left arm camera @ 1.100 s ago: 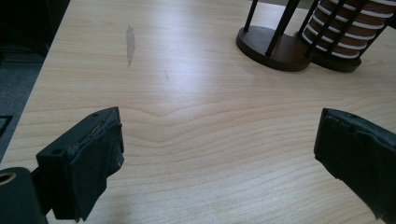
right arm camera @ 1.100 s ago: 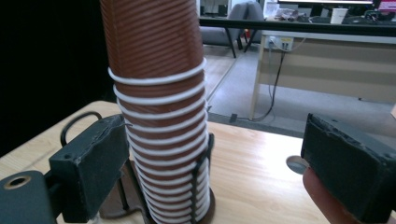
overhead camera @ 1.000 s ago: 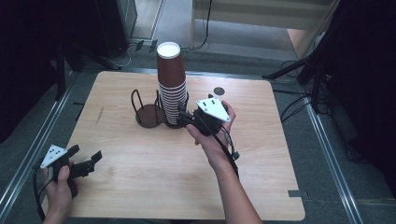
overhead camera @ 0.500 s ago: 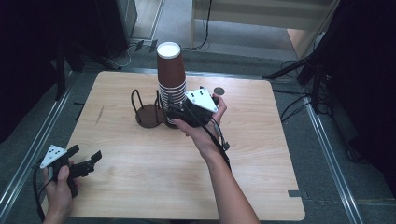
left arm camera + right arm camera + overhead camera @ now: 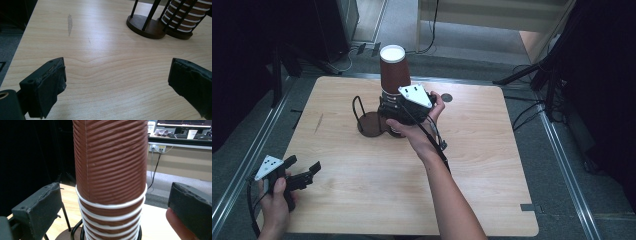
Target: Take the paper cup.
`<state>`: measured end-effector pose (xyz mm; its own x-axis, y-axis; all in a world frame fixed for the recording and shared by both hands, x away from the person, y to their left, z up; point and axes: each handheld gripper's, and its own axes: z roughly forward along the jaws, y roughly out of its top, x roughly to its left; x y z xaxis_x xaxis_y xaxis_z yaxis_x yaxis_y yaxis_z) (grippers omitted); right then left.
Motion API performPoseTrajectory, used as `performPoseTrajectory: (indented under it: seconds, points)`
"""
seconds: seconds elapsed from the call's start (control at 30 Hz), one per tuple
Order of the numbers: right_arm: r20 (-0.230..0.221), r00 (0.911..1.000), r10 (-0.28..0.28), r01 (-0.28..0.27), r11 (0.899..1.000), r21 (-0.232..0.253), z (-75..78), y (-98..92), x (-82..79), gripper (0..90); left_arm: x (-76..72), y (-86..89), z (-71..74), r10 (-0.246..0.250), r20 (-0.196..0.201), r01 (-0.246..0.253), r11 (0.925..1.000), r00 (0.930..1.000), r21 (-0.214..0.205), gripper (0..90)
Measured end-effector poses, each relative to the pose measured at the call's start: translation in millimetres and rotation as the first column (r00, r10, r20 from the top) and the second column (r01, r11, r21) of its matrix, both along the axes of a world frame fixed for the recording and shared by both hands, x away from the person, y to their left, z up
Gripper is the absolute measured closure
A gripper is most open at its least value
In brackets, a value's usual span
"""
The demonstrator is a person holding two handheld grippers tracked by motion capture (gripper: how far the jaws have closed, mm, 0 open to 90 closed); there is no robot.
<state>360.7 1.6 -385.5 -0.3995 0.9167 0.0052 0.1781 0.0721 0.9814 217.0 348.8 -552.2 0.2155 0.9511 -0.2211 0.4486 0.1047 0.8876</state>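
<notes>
Within a second the right gripper (image 5: 390, 111) had closed in on the tall stack of ribbed brown paper cups (image 5: 393, 80), its jaws spread either side, ready to pinch. The left gripper (image 5: 304, 176), jaws also spread, idled at the wooden table's (image 5: 492, 165) seven o'clock.

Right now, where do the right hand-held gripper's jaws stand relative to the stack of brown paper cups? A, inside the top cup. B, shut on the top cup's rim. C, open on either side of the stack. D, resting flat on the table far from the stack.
C: in the right gripper view the right hand-held gripper has its jaws apart, flanking the stack of brown paper cups without touching.
</notes>
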Motion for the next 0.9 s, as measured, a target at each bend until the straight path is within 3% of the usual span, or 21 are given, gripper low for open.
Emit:
performPoseTrajectory:
  seconds: [0.67,0.9]
  points:
    - [0.007,0.9984,-0.057,0.057,0.998,0.005,2.1,18.0,31.3,0.0,0.1,-0.4,0.0,-0.005,-0.002,0.005,1.0000,1.0000,-0.005,2.2]
    - [0.029,0.9967,-0.076,0.077,0.997,-0.019,2.7,26.1,39.9,0.0,0.2,-0.6,0.0,-0.008,-0.002,0.008,1.0000,1.0000,-0.002,2.2]
